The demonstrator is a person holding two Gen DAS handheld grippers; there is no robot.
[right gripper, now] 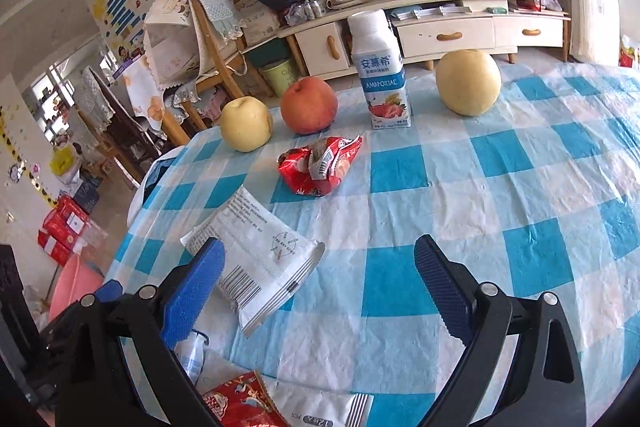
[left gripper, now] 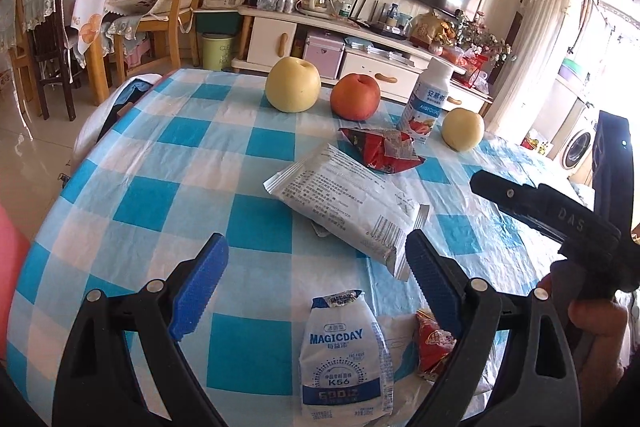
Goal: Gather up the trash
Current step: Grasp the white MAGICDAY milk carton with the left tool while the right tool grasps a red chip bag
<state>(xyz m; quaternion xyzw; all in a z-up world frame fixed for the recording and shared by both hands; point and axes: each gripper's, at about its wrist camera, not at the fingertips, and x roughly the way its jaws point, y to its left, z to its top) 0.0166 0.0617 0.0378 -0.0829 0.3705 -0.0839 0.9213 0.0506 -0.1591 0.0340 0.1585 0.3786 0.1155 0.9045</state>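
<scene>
A white foil wrapper [left gripper: 344, 203] lies mid-table on the blue checked cloth, just beyond my open left gripper [left gripper: 316, 267]. Behind it sits a crumpled red wrapper [left gripper: 380, 147]. A white MAGICDAY pouch [left gripper: 344, 355] and a small red packet [left gripper: 434, 347] lie under the left gripper's fingers. In the right wrist view my right gripper [right gripper: 320, 283] is open over the cloth. The white wrapper [right gripper: 260, 259] lies beside its left finger, and the crumpled red wrapper [right gripper: 320, 165] is farther off. A red packet [right gripper: 240, 403] and a white sachet [right gripper: 328, 411] lie at the near edge.
Two yellow pears [left gripper: 293, 85] [left gripper: 463, 129], a red apple [left gripper: 355, 97] and a white yoghurt bottle [left gripper: 426, 99] stand along the far side. A pink basin [right gripper: 74, 287] sits on the floor left of the table. A hand [left gripper: 592, 319] holds the other tool's black frame [left gripper: 560, 219].
</scene>
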